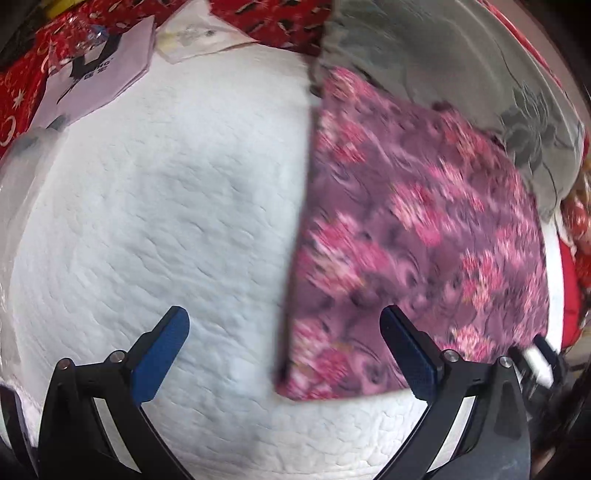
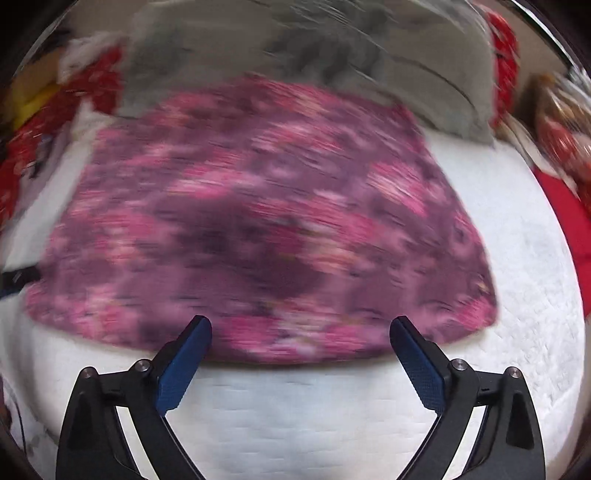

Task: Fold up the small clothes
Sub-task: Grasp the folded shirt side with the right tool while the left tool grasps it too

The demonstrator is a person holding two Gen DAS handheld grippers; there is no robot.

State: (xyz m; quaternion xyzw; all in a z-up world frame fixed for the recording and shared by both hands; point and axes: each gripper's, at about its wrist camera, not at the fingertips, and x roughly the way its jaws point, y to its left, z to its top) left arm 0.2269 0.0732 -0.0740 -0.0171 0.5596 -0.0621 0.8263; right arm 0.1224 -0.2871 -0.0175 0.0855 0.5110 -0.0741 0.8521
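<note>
A folded purple cloth with pink flowers (image 1: 417, 236) lies flat on the white quilted surface (image 1: 155, 229). In the left wrist view it fills the right half; its straight left edge runs down the middle. My left gripper (image 1: 284, 321) is open and empty above the cloth's near left corner. In the right wrist view the cloth (image 2: 258, 229) is blurred and lies ahead of my right gripper (image 2: 301, 328), which is open and empty at the cloth's near edge. The right gripper's tip also shows in the left wrist view (image 1: 539, 358).
A grey patterned fabric (image 1: 461, 66) lies behind the cloth, also in the right wrist view (image 2: 332, 55). A white printed bag (image 1: 99, 70) and a clear plastic packet (image 1: 199, 33) lie at the far left. Red patterned bedding (image 1: 280, 18) surrounds the white surface.
</note>
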